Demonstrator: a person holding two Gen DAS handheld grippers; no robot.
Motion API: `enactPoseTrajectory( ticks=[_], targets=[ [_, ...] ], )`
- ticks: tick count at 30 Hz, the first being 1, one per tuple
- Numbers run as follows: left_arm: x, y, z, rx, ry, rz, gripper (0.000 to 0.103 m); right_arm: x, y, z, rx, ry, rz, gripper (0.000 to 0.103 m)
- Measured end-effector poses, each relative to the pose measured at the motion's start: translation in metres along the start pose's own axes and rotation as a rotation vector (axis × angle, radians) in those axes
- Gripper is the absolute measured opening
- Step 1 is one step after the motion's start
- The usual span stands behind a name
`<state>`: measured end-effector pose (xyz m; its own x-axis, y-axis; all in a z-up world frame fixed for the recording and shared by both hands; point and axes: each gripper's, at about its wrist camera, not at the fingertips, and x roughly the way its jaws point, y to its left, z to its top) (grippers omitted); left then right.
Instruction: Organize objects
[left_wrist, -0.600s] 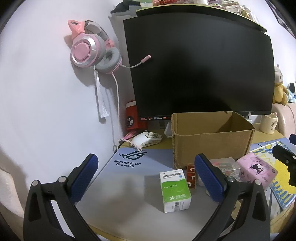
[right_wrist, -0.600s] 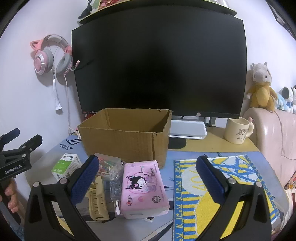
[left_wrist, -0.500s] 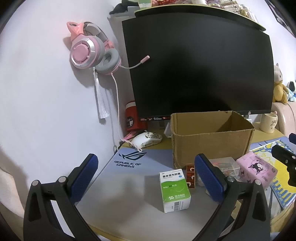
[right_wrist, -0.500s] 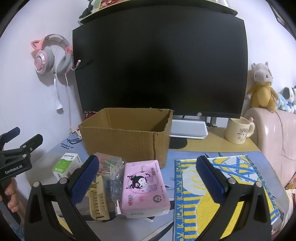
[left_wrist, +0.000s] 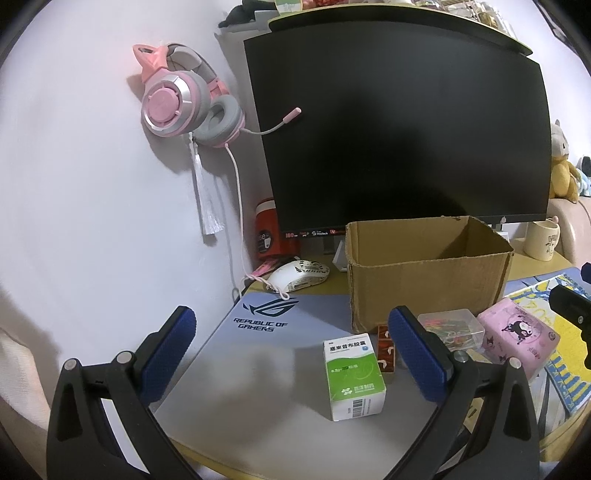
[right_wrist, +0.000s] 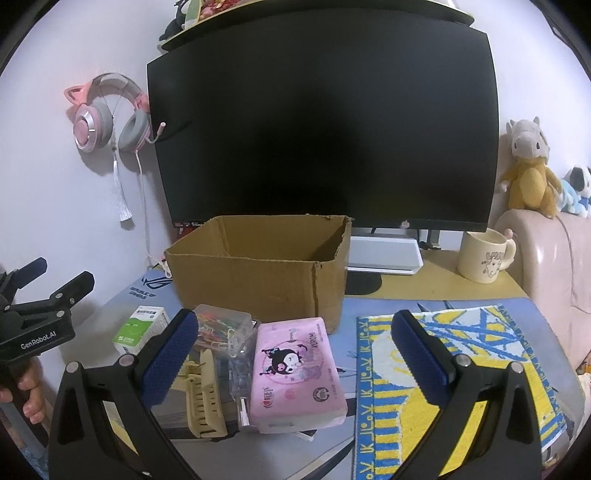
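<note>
Little has changed since the earlier frames: both views have shifted only slightly, and nothing on the desk has moved. The left gripper (left_wrist: 291, 332) and right gripper (right_wrist: 293, 334) both hang spread wide, holding nothing. The brown open-topped cardboard box (right_wrist: 258, 273) shows no contents, though its floor is hidden. In front of the box lie a green-and-white medicine carton (left_wrist: 354, 374), a clear plastic case of coloured clips (right_wrist: 225, 326) and a pink tissue pack (right_wrist: 295, 373). A cream hair claw (right_wrist: 203, 395) is partly hidden behind the right gripper's finger.
</note>
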<state>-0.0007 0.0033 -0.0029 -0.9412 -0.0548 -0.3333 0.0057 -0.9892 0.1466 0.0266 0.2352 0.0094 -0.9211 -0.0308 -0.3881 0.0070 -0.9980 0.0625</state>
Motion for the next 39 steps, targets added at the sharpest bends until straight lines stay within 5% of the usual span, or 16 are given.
enactPoseTrajectory(
  ticks=[39],
  targets=[
    [0.0038, 0.0089, -0.0018, -0.015, 0.023, 0.008, 0.103, 0.0004, -0.0063, 0.0017, 0.024, 0.000, 0.004, 0.103]
  ],
)
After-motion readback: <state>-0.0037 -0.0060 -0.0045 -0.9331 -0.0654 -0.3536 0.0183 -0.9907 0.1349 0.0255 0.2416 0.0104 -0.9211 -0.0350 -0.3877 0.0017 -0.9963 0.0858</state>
